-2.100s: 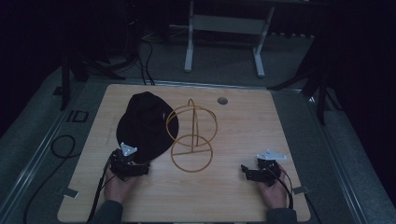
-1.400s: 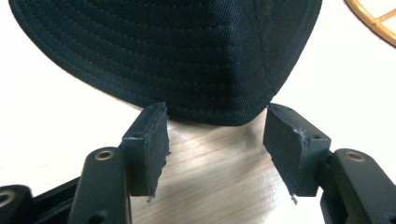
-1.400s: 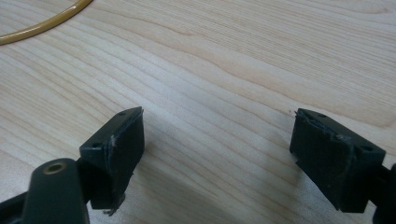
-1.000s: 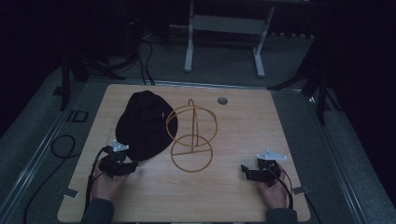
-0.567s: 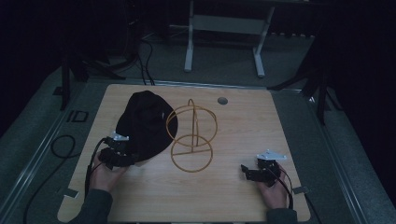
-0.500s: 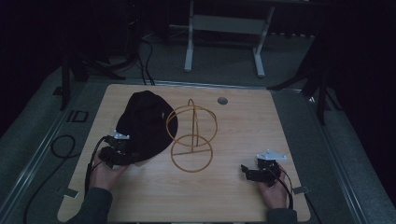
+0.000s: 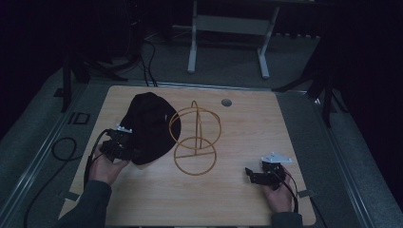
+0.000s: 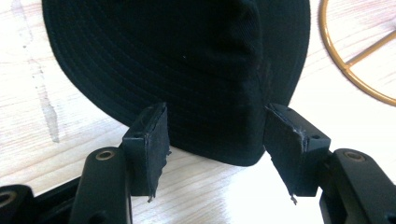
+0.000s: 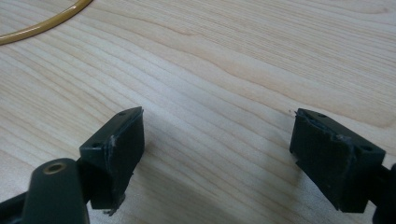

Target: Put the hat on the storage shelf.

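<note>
The black fabric cap [image 7: 148, 127] lies flat on the left of the pale wooden table [image 7: 304, 137], its edge touching the gold wire hat stand [image 7: 195, 137]. Your left gripper [image 8: 212, 140] sits spread at the cap's near brim, which lies between the jaws. Slide lower so one jaw gets under the brim, then pinch. Your right gripper [image 9: 217, 151], spread and empty, rests over bare wood.

I am reading only one mark: "ID" [image 7: 79, 118], lying on the grey floor beyond my left gripper [image 7: 124, 148], off the table's [image 7: 247, 142] left edge. Nothing else is showing legible text.
</note>
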`<move>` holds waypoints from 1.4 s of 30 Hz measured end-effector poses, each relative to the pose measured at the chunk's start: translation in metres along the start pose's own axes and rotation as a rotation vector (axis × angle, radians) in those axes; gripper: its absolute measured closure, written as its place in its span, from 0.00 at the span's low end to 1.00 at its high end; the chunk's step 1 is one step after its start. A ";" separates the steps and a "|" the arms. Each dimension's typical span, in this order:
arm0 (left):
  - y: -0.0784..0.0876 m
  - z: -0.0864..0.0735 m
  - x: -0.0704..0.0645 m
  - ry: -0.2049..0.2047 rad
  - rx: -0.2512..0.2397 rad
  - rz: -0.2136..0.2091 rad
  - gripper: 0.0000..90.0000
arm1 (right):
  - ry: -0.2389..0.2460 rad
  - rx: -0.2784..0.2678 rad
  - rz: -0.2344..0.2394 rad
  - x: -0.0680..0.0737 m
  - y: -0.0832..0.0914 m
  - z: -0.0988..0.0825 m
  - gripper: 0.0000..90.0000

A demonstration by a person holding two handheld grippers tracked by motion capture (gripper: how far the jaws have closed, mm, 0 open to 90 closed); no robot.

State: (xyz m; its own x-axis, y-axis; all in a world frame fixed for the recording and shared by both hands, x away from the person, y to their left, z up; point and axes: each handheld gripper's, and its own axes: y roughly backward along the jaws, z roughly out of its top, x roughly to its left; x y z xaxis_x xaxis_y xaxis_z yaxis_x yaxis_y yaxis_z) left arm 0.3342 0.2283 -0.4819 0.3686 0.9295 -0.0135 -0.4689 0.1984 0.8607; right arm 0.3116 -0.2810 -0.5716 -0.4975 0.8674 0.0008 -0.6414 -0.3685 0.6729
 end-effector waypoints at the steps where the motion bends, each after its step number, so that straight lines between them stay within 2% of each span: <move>1: 0.000 0.000 0.000 0.000 0.000 0.000 0.46 | 0.000 0.000 0.000 0.000 0.000 0.000 0.20; 4: 0.000 0.007 0.002 0.001 0.024 0.006 0.46 | 0.000 0.000 0.000 0.000 0.000 0.000 0.20; 18: 0.004 0.030 -0.001 0.003 0.051 0.012 0.47 | 0.000 -0.001 0.001 0.000 0.000 0.000 0.20; 22: 0.000 0.041 -0.002 -0.008 0.089 0.026 0.47 | 0.000 0.000 0.000 0.000 0.000 0.000 0.20; 29: -0.004 0.051 -0.002 0.006 0.111 0.027 0.47 | -0.001 0.000 0.000 0.000 0.000 0.000 0.20; 33: -0.007 0.057 -0.003 0.006 0.139 0.033 0.47 | -0.001 0.000 0.001 0.000 0.000 0.000 0.20; 36: -0.008 0.065 -0.006 0.000 0.160 0.047 0.47 | 0.000 0.000 0.001 0.000 0.000 0.000 0.20; 42: -0.008 0.079 -0.008 0.014 0.164 0.067 0.47 | -0.001 0.000 0.001 0.000 0.000 0.000 0.20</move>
State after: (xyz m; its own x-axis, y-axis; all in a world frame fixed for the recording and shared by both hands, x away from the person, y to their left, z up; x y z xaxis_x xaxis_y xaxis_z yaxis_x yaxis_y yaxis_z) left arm 0.3981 0.1951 -0.4483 0.3289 0.9435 0.0406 -0.3544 0.0835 0.9314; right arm 0.3117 -0.2810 -0.5715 -0.4973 0.8676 0.0024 -0.6407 -0.3691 0.6732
